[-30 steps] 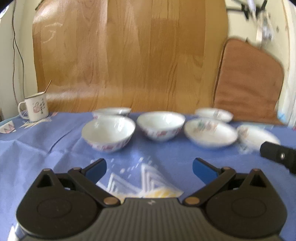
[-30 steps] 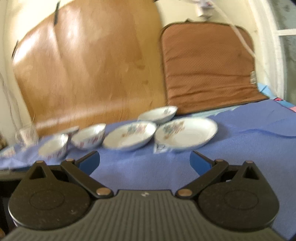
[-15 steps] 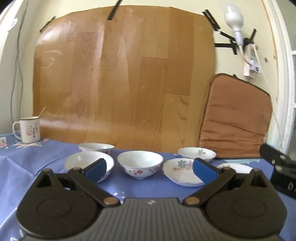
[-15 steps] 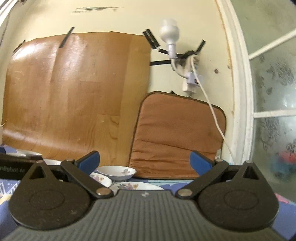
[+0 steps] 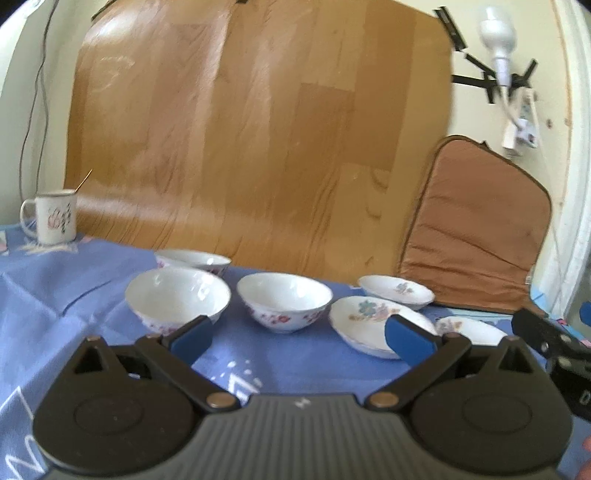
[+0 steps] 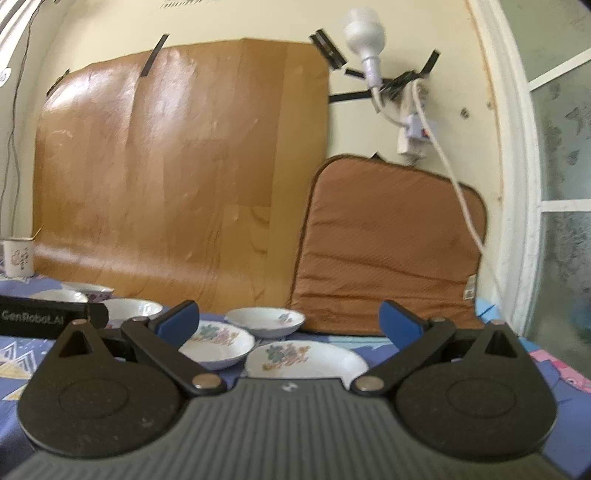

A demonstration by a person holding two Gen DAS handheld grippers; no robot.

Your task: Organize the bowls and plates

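Both grippers spread and empty, now tilting lower than half a second ago, bringing more tablecloth into view.

Left gripper [image 5: 297, 334] is hovering over the blue cloth [image 5: 55, 295]; three bowls [image 5: 284, 301] are sitting left, three plates [image 5: 373, 321] right, all apart, none stacked. Right gripper [image 6: 288, 319] is facing the plates [image 6: 306, 356]. Behind: wood panel [image 5: 258, 129], brown cushion [image 6: 388, 251], lamp [image 6: 364, 31]. Only the left view is showing the mug [image 5: 55, 216] clearly; only the right, the window [image 6: 565, 184].
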